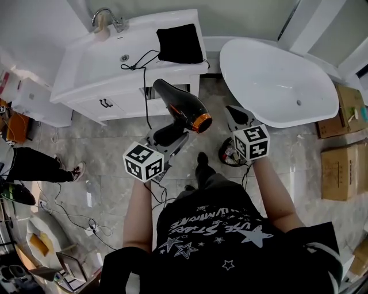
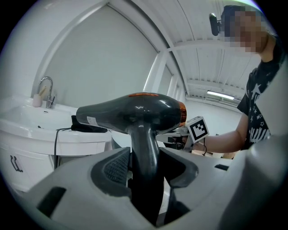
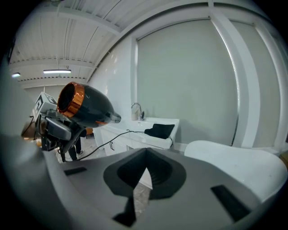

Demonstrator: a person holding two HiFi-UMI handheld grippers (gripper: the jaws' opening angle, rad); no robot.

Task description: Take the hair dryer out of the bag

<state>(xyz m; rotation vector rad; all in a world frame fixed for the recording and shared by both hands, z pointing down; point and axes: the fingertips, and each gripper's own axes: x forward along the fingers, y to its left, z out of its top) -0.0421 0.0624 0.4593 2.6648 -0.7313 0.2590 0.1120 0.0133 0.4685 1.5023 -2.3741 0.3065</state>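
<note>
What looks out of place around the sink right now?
Only the cord: it lies bunched on the counter beside the bag and hangs over the edge, while the left gripper holds the hair dryer aloft.

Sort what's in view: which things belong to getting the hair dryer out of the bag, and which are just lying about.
Job in hand: hair dryer, out of the bag, its handle clamped in the left gripper; cord; black bag on the sink counter; right gripper, shut and empty.
Lying about: bathtub; faucet; cardboard boxes.
</note>
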